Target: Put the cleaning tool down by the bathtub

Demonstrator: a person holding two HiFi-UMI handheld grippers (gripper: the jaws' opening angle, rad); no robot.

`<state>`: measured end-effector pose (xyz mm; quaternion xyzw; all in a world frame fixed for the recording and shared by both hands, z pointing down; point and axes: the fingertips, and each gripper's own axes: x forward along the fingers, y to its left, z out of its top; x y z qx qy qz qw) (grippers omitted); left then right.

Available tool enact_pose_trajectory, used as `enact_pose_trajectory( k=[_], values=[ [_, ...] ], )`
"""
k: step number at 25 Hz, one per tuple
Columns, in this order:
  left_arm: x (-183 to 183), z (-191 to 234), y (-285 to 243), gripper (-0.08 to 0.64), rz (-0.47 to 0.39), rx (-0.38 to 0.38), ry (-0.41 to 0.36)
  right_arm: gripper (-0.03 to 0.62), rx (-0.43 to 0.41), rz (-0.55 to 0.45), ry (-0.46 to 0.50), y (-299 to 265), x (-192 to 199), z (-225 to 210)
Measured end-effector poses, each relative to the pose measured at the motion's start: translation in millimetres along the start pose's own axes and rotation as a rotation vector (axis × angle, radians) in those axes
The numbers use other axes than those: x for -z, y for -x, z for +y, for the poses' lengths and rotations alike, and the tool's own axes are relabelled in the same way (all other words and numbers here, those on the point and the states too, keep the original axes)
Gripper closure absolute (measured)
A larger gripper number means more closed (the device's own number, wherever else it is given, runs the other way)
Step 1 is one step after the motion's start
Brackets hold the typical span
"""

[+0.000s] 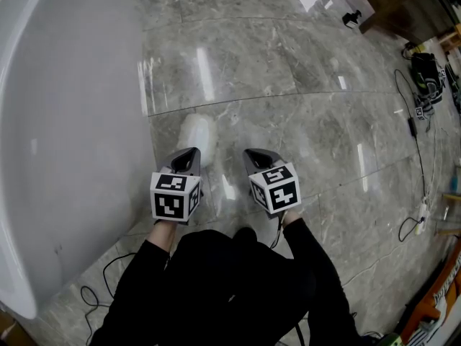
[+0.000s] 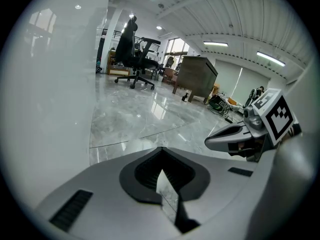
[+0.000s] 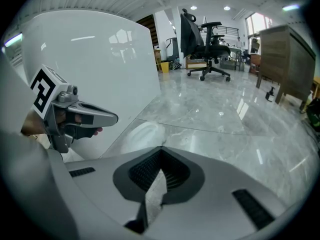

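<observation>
A pale white oval cleaning tool [image 1: 197, 133] lies flat on the grey marble floor, right beside the white bathtub [image 1: 65, 121]. It also shows in the right gripper view as a white rounded cleaning tool [image 3: 142, 132] at the foot of the bathtub's wall [image 3: 95, 69]. My left gripper [image 1: 189, 154] hovers just short of it, jaws shut and empty. My right gripper [image 1: 256, 154] is level with it to the right, jaws also closed on nothing. The left gripper view holds only floor, the bathtub's side [image 2: 45, 84] and the right gripper [image 2: 239, 136].
A wooden cabinet [image 1: 392, 2] stands at the far right. Cables [image 1: 414, 121] and gear lie along the right edge. A black office chair [image 3: 205, 39] is farther off across the floor. A thin cable [image 1: 101, 283] trails near the person's legs.
</observation>
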<state>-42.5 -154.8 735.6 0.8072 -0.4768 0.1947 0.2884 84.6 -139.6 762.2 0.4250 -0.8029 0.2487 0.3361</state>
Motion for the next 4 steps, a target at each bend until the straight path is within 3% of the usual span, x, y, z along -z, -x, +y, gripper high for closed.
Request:
enact_pose_trajectory(
  k=[4],
  values=[
    [-0.5,4.0,-2.5,0.552,0.0,-0.006,0.0,0.592,0.002,-0.001,-0.003,-2.4,0.6,-1.1]
  ],
)
